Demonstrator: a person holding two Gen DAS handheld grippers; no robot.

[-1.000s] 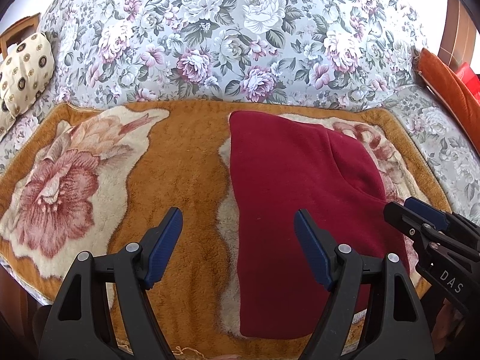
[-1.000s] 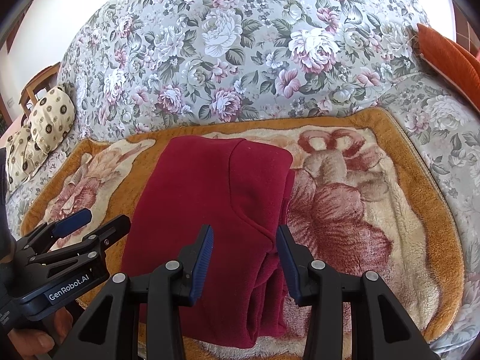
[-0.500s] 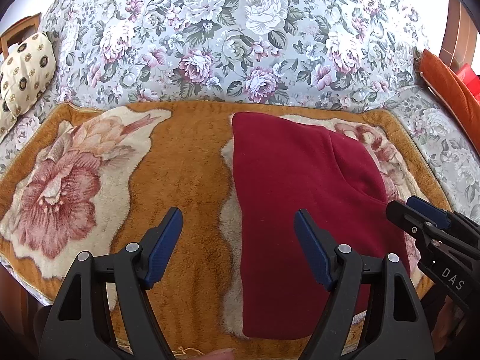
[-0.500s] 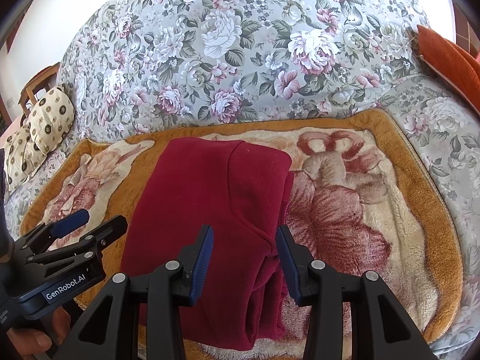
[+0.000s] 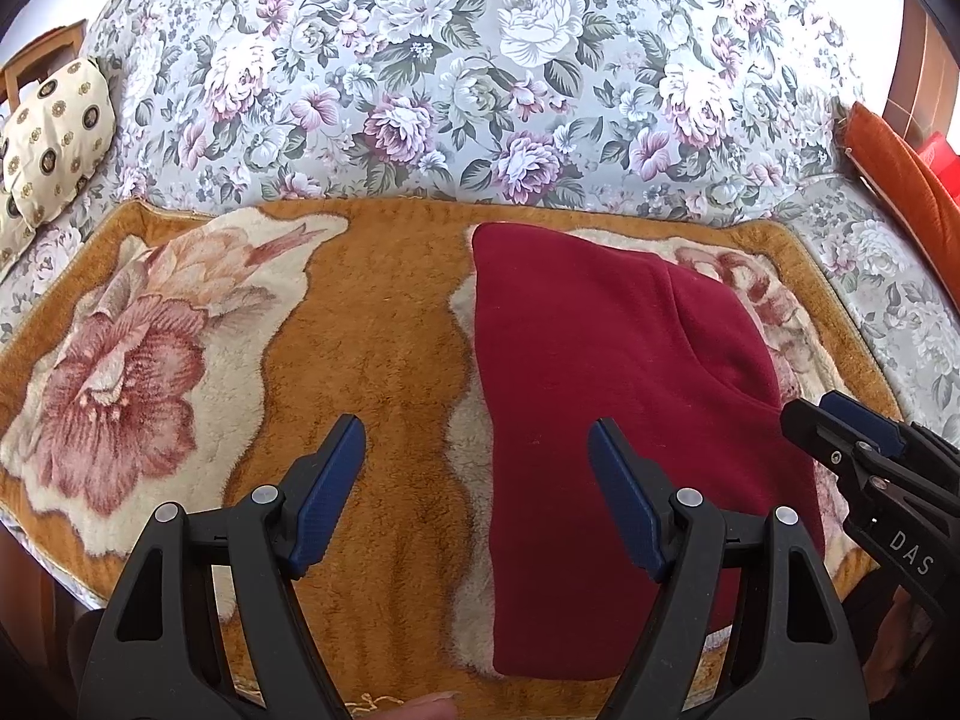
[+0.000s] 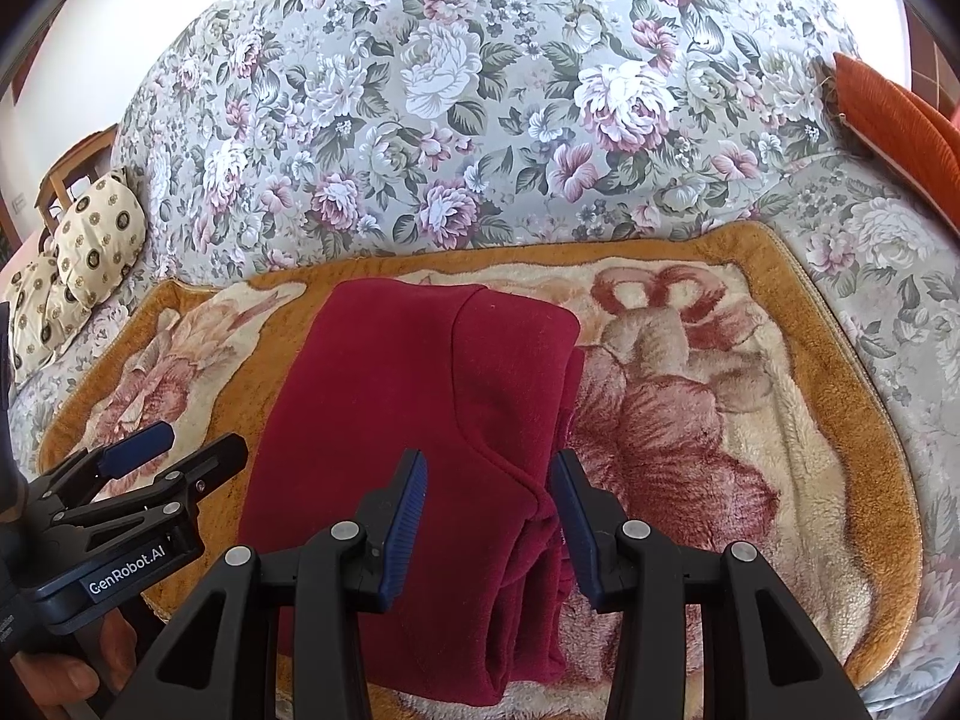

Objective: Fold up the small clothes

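**foldnewbie:** So where's everything sitting? The red sweater (image 6: 414,438) is lying on the fuzzy orange blanket (image 6: 840,396) that's covering the flowery couch (image 6: 480,90), already folded into a narrow bundle by the look of it. The left tool (image 5: 477,492) is hanging spread wide and empty, straddling the sweater's left edge. The right tool (image 6: 489,516) is hovering part-open, gripping nothing, around the bunched right edge.

**laundrydad:** Looks like she's lining up the next fold, near end to far end, I'd guess. She's wanting both tools pinching the near corners through every layer, since that right side is looking thick and lumpy and could be slipping out. Lifting evenly and laying it toward the couch back is keeping it square on that grippy blanket.
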